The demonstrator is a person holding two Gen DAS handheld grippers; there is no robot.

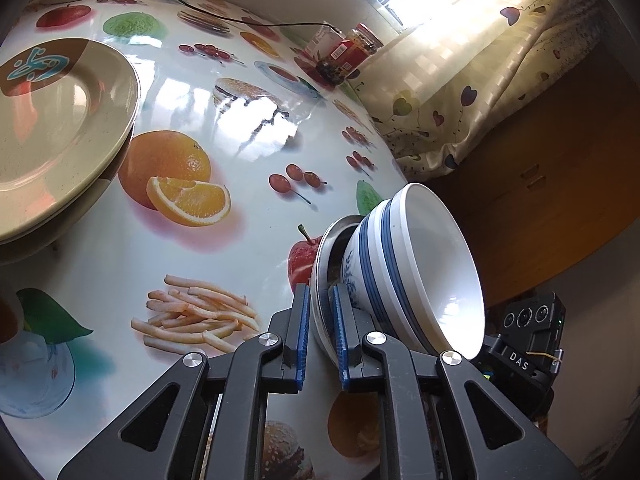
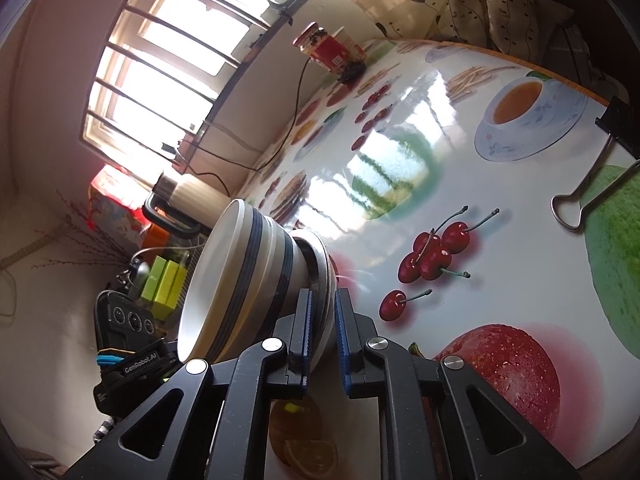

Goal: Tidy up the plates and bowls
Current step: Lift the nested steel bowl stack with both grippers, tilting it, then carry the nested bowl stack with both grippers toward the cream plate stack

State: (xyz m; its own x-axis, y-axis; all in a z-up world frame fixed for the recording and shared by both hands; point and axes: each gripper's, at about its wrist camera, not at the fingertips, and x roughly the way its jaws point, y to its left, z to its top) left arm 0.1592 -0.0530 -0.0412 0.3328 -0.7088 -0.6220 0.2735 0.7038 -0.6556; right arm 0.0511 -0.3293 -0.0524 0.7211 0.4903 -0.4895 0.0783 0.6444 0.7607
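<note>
In the left wrist view, 2 stacked beige plates (image 1: 60, 120) sit at the left on the desk (image 1: 240, 248), whose glossy cover is printed with oranges, cherries, fries and burgers. The top plate carries a brown patch with a teal mark; no words can be read on it. A black cable (image 1: 224, 18) runs across the far side toward 2 jars (image 1: 348, 50) with red labels; their print is too small to read, and their contents show only as dark shapes behind glass. Further right, the left claw (image 1: 320, 328) is clenched on the rim of a metal plate (image 1: 322, 264), its blue pads pressing from both sides. On that plate rest white bowls with blue stripes (image 1: 404, 264), nested together and empty; how many there are I cannot tell. At the far right, the other device shows the letters "DAS".

In the right wrist view, a device at the left reads "GenRobot.AI". Beside it stand the same bowls (image 2: 240, 276) on the metal plate (image 2: 322, 256), raised off the desk (image 2: 500, 320). The right claw (image 2: 322, 328) is clenched on the plate's opposite rim. A binder clip (image 2: 592, 184) lies at the right edge.
</note>
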